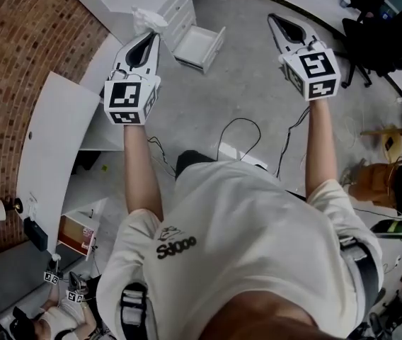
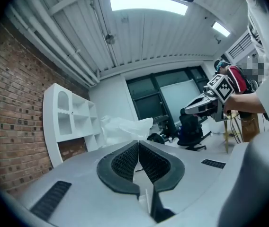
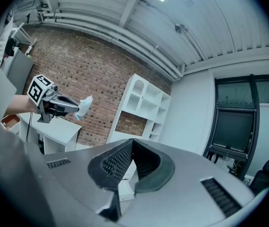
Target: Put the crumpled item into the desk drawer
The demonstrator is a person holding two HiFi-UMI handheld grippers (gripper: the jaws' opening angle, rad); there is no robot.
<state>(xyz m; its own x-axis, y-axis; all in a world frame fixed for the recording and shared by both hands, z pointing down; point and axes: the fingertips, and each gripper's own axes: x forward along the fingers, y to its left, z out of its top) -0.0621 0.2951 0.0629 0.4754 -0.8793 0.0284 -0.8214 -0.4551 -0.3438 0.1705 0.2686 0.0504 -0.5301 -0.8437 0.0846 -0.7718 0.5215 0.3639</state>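
The crumpled white item (image 1: 147, 20) sticks out past the tips of my left gripper (image 1: 151, 37), which is shut on it, above the white desk's end. In the left gripper view the crumpled white item (image 2: 125, 127) bulges just beyond the closed tips of the left gripper (image 2: 138, 143). An open white drawer (image 1: 199, 47) juts from the drawer unit (image 1: 178, 11), slightly right of the item and lower down. My right gripper (image 1: 272, 18) hovers over the floor to the drawer's right, shut and empty. The right gripper view shows its own closed right gripper (image 3: 132, 140) and the left gripper (image 3: 55, 104) carrying the item (image 3: 84, 107).
A white desk (image 1: 51, 142) runs along the brick wall (image 1: 17, 41) at left. Black cables (image 1: 238, 129) trail over the grey floor. An office chair (image 1: 371, 40) and a wooden stool (image 1: 393, 137) stand at right. White shelving (image 2: 71, 121) rises behind the desk. Another person (image 1: 54, 319) is at bottom left.
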